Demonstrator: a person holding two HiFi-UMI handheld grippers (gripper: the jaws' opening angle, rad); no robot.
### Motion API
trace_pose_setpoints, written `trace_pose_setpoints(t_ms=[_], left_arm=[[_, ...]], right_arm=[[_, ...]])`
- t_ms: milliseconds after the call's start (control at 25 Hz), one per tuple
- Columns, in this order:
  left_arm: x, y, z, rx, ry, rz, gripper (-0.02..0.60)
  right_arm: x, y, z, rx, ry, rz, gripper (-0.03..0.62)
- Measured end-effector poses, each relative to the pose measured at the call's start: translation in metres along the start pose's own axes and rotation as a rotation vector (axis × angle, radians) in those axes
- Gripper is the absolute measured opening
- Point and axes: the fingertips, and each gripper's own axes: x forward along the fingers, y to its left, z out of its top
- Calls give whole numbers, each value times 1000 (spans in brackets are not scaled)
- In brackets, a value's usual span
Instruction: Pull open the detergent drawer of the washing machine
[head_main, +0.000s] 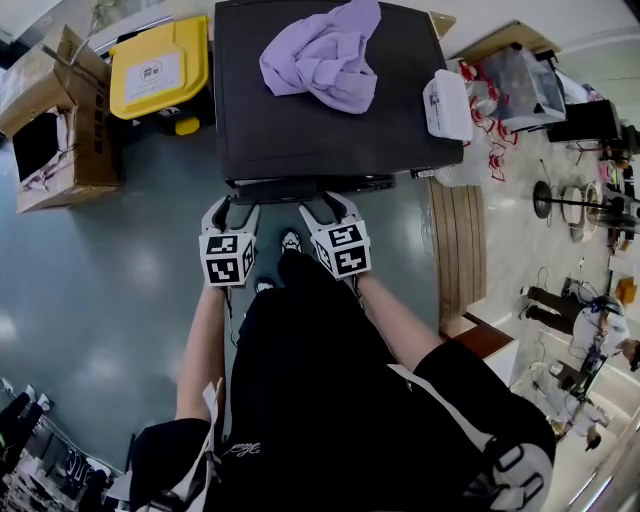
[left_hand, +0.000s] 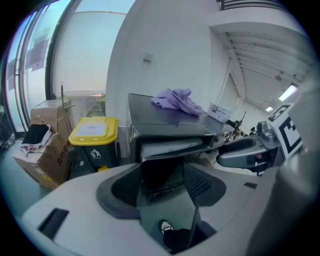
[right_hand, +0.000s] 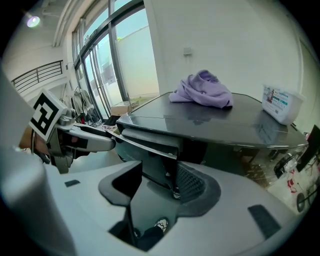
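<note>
The left tongs (left_hand: 162, 180) and the right tongs (right_hand: 157, 182) both stand apart with nothing clamped. Only the dark front of the washing machine (head_main: 300, 120) shows in each gap.

The drawer (right_hand: 150, 139) lies just at 12 o'clock of both tongs, under the front edge of the machine's top. Its lip looks thin and slanted, so the likeliest fault is tongs that close too low or too shallow and slip off on the pull. A pull off to one side could jam it. The two tongs also sit close together and might knock each other.

The drawer is a wide, shallow band with a paler face, and it seems to stand slightly proud of the front. A purple cloth (head_main: 325, 55) at 12 o'clock and a white box (head_main: 447, 105) at 2 o'clock rest on top, and a hard jerk might shift them.
</note>
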Motion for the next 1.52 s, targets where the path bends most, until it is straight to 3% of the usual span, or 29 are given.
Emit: trace_pose_setpoints(t_ms=[240,520,680,1520], left_arm=[[-6,-4,-8,16,7,-32,256],[-1,-7,-2,84,8,-110,256],[4,-6,-8,106,19,-122,258],[-15,-15,-25,99,-5,-95,256]], right_arm=[[-6,3,-8,-29,18,1,216],[5,3,-4,-229,43,66,225],[10,3,-4,-219,50,51,198],[-5,12,-28,-164,68,24,202]])
